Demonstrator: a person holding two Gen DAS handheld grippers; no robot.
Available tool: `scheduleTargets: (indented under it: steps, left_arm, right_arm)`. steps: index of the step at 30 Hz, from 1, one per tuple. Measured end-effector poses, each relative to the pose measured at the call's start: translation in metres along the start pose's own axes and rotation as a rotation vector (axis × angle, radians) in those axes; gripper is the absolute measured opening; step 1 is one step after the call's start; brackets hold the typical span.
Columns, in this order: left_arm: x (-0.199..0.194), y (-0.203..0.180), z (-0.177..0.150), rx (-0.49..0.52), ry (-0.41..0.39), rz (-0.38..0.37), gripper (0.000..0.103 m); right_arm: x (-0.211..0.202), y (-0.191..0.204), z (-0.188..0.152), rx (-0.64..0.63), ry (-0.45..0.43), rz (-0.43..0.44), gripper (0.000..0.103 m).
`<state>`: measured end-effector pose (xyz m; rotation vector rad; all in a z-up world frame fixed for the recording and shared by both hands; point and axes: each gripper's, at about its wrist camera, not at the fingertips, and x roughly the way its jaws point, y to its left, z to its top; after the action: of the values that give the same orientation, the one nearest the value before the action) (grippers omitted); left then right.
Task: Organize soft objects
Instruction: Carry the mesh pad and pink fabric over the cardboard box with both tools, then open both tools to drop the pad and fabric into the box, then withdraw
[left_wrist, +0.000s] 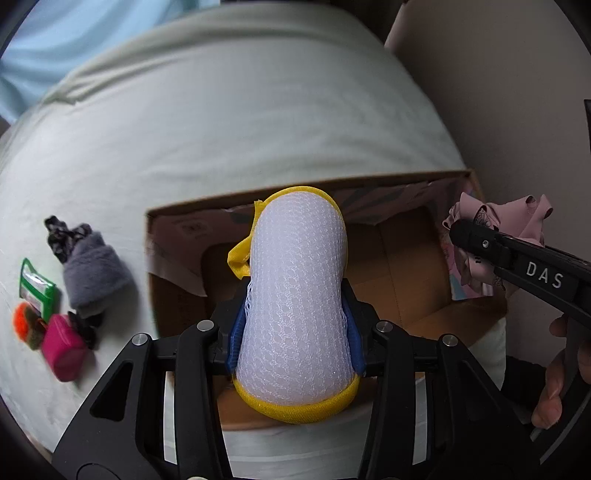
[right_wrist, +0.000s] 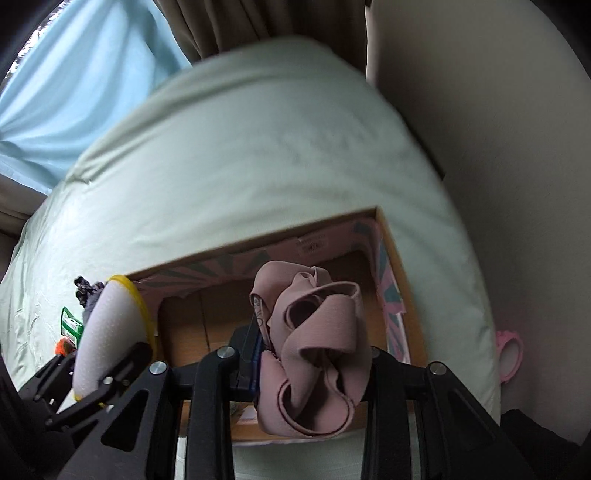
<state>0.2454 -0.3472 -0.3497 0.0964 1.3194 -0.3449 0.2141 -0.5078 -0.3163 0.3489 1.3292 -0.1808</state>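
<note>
Both claws loaded, hovering over the cardboard box (left_wrist: 399, 266) on the bed.

Left wrist view: left gripper (left_wrist: 293, 325) is squeezed onto a white mesh sponge with yellow trim (left_wrist: 295, 295), held above the open box; grey fuzzy cloth (left_wrist: 94, 273), green packet (left_wrist: 37, 288) and magenta pouch (left_wrist: 62, 349) lie off to the left on the pale green sheet (left_wrist: 240, 122). Right wrist view: right gripper (right_wrist: 314, 354) pinches a crumpled dusty-pink fabric piece (right_wrist: 317, 350) over the box's right half, its fingertips buried in the cloth.

Handheld grippers, wrist views.
Left gripper (left_wrist: 295, 332): black linkage arms, silver screws, blue pads. Right gripper (right_wrist: 314, 354): black, white "DAS" lettering; bare-skinned hand (left_wrist: 561, 369).
</note>
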Motion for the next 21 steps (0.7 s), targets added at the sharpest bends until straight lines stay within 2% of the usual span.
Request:
scheduleTargets:
  steps: [4,7,8,9,10,11,12,14,21]
  left_arm:
    - [0.030,-0.004,0.007,-0.016,0.084,0.010,0.040]
    - [0.040,-0.008,0.009,-0.001,0.110,0.022,0.040]
    - [0.041,-0.009,0.010,0.003,0.117,0.020,0.049]
    - [0.042,-0.012,0.010,0.009,0.124,0.017,0.061]
    - [0.040,-0.014,0.010,0.022,0.123,0.017,0.089]
    - [0.037,-0.016,0.010,0.037,0.109,0.025,0.103]
    - [0.034,-0.017,0.009,0.057,0.094,0.042,0.103]
    - [0.033,-0.019,0.006,0.093,0.106,0.068,0.103]
    - [0.022,-0.017,-0.003,0.084,0.103,0.028,0.103]
  right_arm:
    - [0.023,-0.006,0.006,0.031,0.058,0.027,0.028]
    - [0.034,-0.012,0.009,0.052,0.092,0.063,0.029]
    - [0.037,-0.013,0.011,0.055,0.103,0.078,0.034]
    - [0.040,-0.013,0.012,0.054,0.115,0.092,0.049]
    - [0.042,-0.014,0.013,0.050,0.124,0.095,0.061]
    - [0.044,-0.015,0.014,0.047,0.132,0.100,0.091]
    - [0.044,-0.016,0.014,0.050,0.139,0.112,0.103]
    - [0.043,-0.020,0.014,0.055,0.131,0.138,0.103]
    - [0.029,-0.021,0.005,0.035,0.099,0.128,0.103]
